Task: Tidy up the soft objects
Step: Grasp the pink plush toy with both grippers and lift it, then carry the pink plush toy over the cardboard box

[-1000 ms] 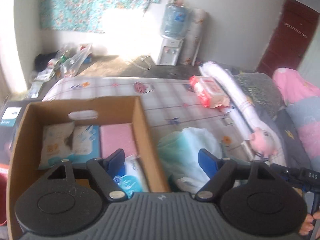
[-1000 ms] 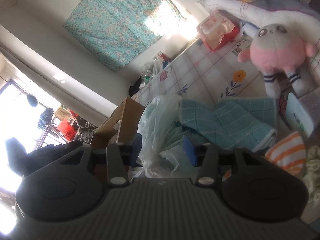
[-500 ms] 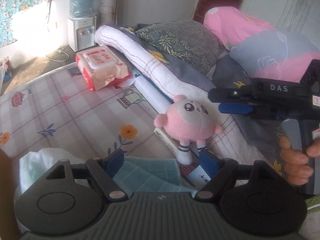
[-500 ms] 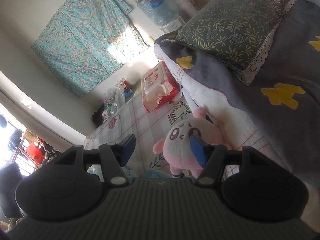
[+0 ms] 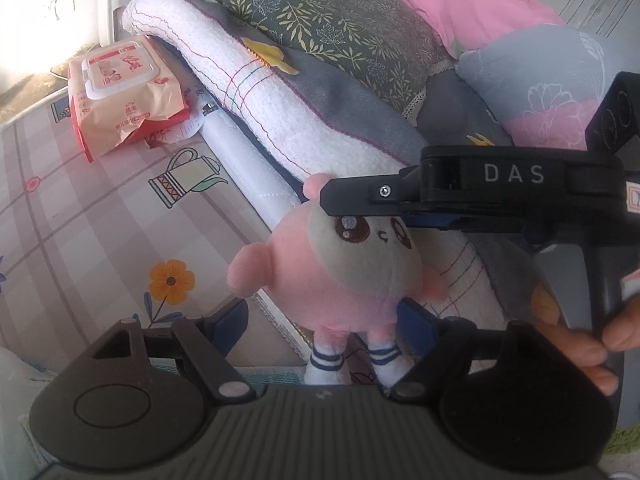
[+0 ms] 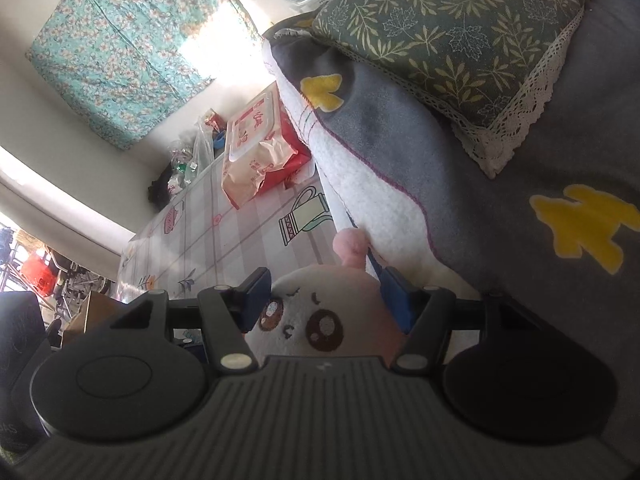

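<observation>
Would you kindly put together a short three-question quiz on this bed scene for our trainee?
1. True or false: the red wipes pack lies on top of the leaf-print pillow.
2. What sits between the right gripper's fingers? A) the pink plush toy's head B) a towel C) a bottle
3. Fill in: the flower printed on the sheet beside the plush toy is ___.
Key: 1 false, it lies on the sheet; 2 A; 3 orange.

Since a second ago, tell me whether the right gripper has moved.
Yes. The right gripper has swung away from the cardboard box toward the folded blanket, and its fingers now flank the pink plush toy, beyond the wipes pack.
</observation>
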A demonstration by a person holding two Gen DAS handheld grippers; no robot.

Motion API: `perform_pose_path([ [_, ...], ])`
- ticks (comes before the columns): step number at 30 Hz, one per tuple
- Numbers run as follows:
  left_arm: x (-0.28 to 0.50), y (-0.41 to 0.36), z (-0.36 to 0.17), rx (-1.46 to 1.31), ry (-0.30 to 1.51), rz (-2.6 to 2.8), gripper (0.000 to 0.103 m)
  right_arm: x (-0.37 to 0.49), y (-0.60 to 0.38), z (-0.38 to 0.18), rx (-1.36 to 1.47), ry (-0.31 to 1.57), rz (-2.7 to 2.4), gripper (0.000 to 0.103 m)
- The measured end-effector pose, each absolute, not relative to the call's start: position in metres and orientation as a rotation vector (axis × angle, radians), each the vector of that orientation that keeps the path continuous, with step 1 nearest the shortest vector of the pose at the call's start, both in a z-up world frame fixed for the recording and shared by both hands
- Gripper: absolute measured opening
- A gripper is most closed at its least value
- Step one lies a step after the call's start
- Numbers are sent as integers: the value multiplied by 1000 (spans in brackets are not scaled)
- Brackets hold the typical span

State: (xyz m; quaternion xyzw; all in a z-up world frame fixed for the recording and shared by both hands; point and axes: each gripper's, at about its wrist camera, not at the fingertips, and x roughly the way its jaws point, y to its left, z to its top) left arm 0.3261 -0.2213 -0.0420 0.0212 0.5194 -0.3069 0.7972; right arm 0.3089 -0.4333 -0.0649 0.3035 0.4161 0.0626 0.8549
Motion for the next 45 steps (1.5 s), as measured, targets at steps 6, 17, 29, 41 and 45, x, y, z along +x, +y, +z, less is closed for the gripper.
perform_pose_path([
  [6, 321, -231, -41, 33, 1110, -668, 74, 306, -434, -70, 651, 856, 145, 60],
  [17, 278, -204, 13, 28, 997, -670, 74, 261, -416, -18, 669, 749, 169, 55],
  [29, 205, -112, 92, -18, 808, -567, 74, 205, -335, 73, 596, 614, 326, 56],
  [41, 129, 75, 118, -156, 740, -228, 74, 201, -128, 122, 464, 691, 659, 57],
  [45, 116, 133, 106, -221, 775, -96, 74, 210, -43, 120, 408, 768, 776, 57],
])
